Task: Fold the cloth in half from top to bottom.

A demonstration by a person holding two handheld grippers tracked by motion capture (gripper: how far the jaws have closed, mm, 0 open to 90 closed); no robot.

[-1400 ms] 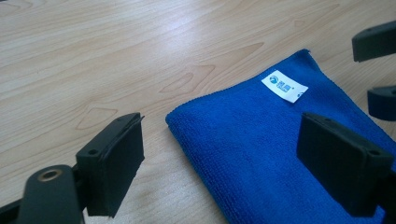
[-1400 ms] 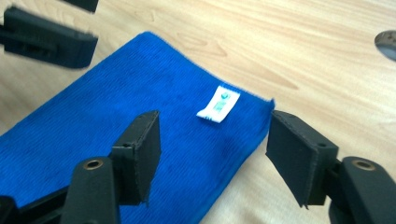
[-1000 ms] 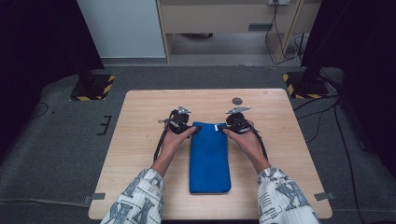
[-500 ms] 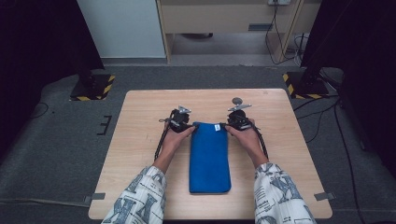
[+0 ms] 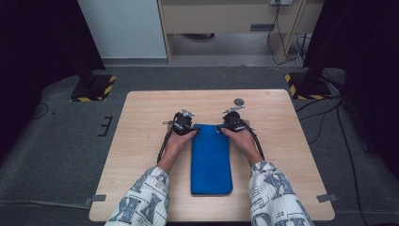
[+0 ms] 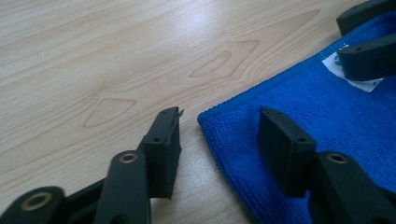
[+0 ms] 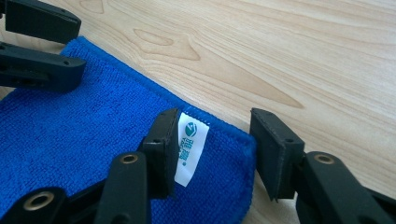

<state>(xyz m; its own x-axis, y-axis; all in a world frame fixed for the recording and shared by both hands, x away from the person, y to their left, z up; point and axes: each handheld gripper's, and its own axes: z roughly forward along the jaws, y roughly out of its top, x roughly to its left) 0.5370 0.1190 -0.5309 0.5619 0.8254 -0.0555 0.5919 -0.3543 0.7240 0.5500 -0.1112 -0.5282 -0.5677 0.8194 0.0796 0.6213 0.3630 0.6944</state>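
The bench (image 5: 141,141) is a pale wooden rectangle with rounded corners, its smooth top marked by long grain lines and darker oval whorls. On it, near the middle, lies the blue towel (image 5: 211,160), folded into a long narrow rectangle that runs from the person's edge toward the far side; its surface is a soft, fine-looped microfibre with a stitched hem along the edges. The left tool (image 5: 187,123) sits at the towel's far left corner, the right tool (image 5: 227,121) at its far right corner, each held in a hand with a patterned sleeve behind it. Both are matte black, with flat rectangular pads on hinged arms fixed by brass-coloured rivets. In the left gripper view the left tool (image 6: 219,135) straddles the corner, one pad on bare wood, the other over the cloth; its jaws have just been closing and stand half apart, not pressing. In the right gripper view the right tool (image 7: 215,144) likewise brackets its corner, jaws closing but not gripping. A small white label (image 7: 189,149) with green print hangs beside its left pad.
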